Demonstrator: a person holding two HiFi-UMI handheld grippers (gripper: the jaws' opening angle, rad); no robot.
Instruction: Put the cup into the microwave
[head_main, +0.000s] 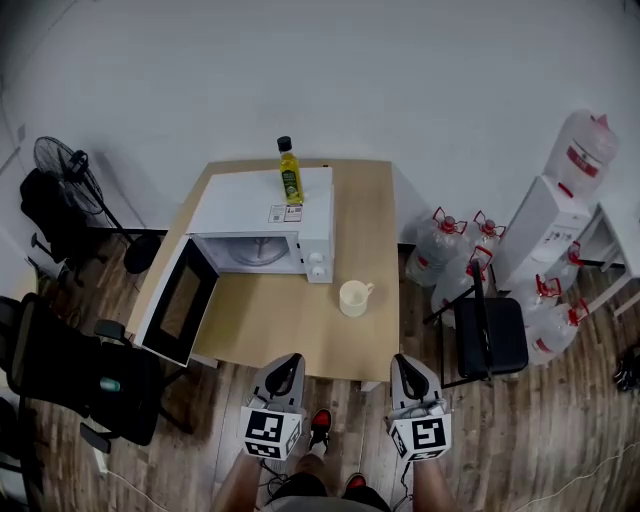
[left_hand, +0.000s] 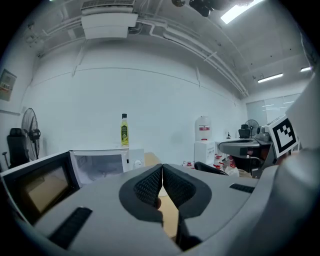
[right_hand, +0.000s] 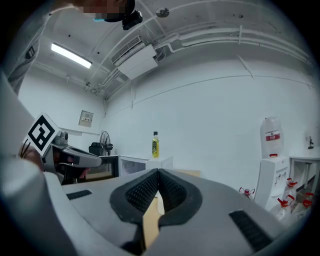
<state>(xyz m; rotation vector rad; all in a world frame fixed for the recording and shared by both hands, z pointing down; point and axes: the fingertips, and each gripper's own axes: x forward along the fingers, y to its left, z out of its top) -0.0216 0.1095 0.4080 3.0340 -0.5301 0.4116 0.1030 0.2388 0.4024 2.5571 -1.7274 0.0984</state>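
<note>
Wooden table (head_main: 285, 335) by the white wall carries the microwave (head_main: 255, 205), with its door (head_main: 180, 300) swung open. Your cup (head_main: 352, 299) stands upright just in front of the microwave's right corner, handle on the side away from it. Your left gripper (head_main: 290, 360) and right gripper (head_main: 403, 361) both have their jaws pressed together with nothing between them, well short of the microwave. The cup looks rigid, light, smooth and breakable, so pinch its wall at the rim, gently.
</note>
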